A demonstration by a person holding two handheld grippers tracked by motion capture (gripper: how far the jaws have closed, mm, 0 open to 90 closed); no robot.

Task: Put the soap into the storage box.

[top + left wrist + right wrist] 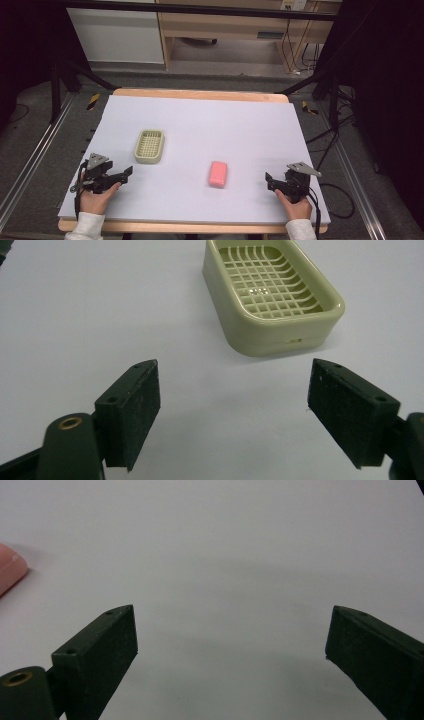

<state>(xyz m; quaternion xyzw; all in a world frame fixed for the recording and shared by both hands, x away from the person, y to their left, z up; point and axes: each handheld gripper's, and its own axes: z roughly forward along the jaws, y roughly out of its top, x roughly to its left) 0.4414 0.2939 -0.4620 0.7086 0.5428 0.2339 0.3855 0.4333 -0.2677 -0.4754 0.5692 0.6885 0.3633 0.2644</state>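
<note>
There is one table (200, 125) with a pale top. On it sits one green soap dish (149, 146), at about 10 o'clock from the middle of the table. There is one pink soap bar (218, 174), at about 5 o'clock from the middle. There are two grippers: the left gripper (127, 172) at 8 o'clock and the right gripper (268, 179) at 4 o'clock. Each has two black jaws, so four jaws in all. Two hands hold them, one each.

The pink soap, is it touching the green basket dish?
Apart. The high view shows bare table between the pink soap and the green basket dish.
</note>
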